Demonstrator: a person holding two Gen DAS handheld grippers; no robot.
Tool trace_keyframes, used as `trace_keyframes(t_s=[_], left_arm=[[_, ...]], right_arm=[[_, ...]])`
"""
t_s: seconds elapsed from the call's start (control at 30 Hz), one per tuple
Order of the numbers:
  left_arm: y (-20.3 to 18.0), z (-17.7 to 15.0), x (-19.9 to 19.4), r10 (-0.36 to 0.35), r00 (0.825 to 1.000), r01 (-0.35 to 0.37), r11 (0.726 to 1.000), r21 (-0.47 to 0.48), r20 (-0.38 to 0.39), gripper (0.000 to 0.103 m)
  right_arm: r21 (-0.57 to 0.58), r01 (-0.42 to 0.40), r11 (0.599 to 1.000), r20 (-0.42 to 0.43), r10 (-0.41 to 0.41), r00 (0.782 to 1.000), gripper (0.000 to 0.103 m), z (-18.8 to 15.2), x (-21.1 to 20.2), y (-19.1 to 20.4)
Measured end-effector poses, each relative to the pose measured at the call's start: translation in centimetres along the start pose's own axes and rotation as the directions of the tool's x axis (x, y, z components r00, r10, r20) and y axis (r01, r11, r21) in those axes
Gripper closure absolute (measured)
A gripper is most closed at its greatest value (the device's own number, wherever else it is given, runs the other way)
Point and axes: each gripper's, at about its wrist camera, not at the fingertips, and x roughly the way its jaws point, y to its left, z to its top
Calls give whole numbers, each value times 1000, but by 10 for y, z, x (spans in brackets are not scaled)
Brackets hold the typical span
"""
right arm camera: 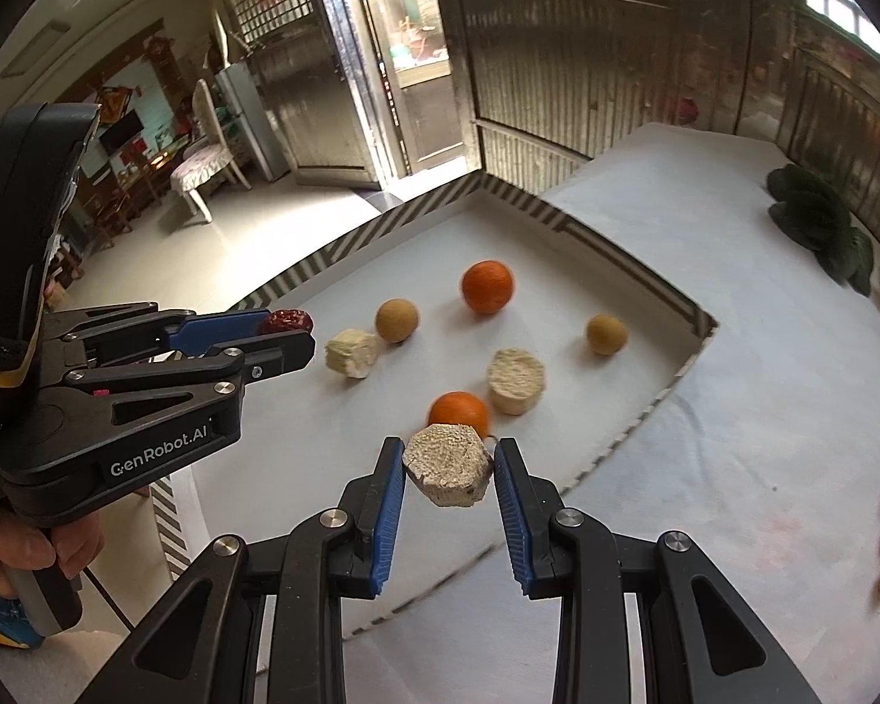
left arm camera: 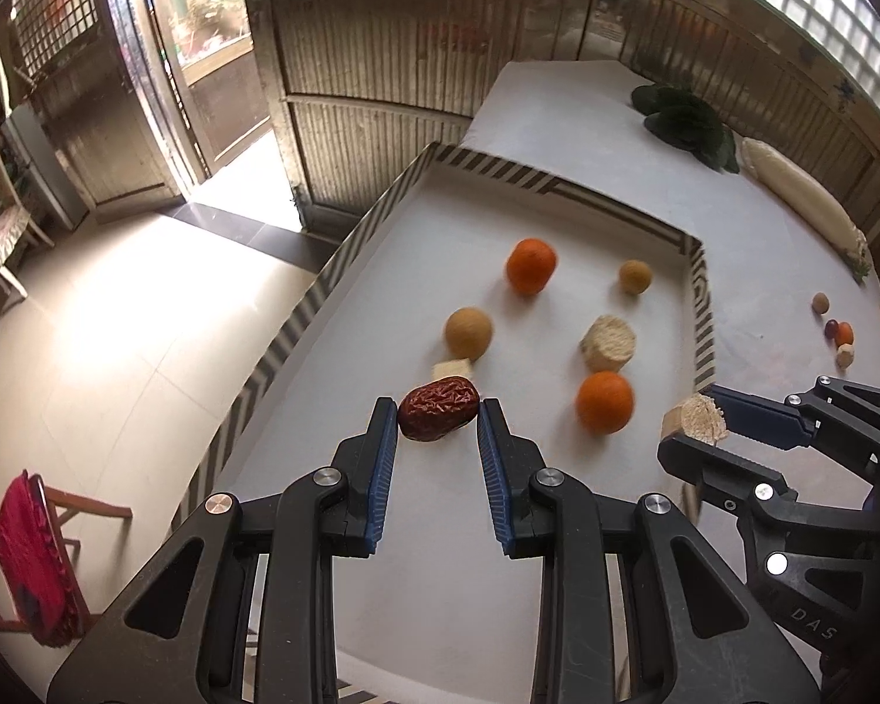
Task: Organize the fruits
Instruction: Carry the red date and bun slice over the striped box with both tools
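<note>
My left gripper [left arm camera: 438, 410] is shut on a wrinkled red date [left arm camera: 438, 409], held just above the near left part of the white tray with a striped rim [left arm camera: 701, 317]. My right gripper [right arm camera: 449, 466] is shut on a beige hexagonal chunk [right arm camera: 449, 463] over the tray's near right edge. Each gripper shows in the other's view: the right gripper [left arm camera: 695, 419] and the left gripper [right arm camera: 284, 331]. Inside the tray lie two oranges [left arm camera: 531, 265] [left arm camera: 604, 402], two tan round fruits [left arm camera: 468, 333] [left arm camera: 635, 276] and two more beige chunks [left arm camera: 609, 342] [left arm camera: 453, 368].
On the white cloth right of the tray sits a small cluster of fruits [left arm camera: 836, 328]. Dark green leaves [left arm camera: 686, 123] and a long white root [left arm camera: 804, 193] lie at the far right. A chair with red cloth [left arm camera: 29, 557] stands on the floor at left. A hand [right arm camera: 17, 545] grips the left handle.
</note>
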Motion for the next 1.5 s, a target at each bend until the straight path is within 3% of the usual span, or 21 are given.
trace_keyframes(t_s=[0.77,1.5], left_arm=[[13,-15,27,2,996,-5,1000,-26,-92,76],[8,-10,45,9,993,-12,1000,-25,-114,76]], right_arm=[[-23,-67,997,-92,65,994,73,1,40,15],[-34,-31,999,-120,27,992,73,4,59,16]])
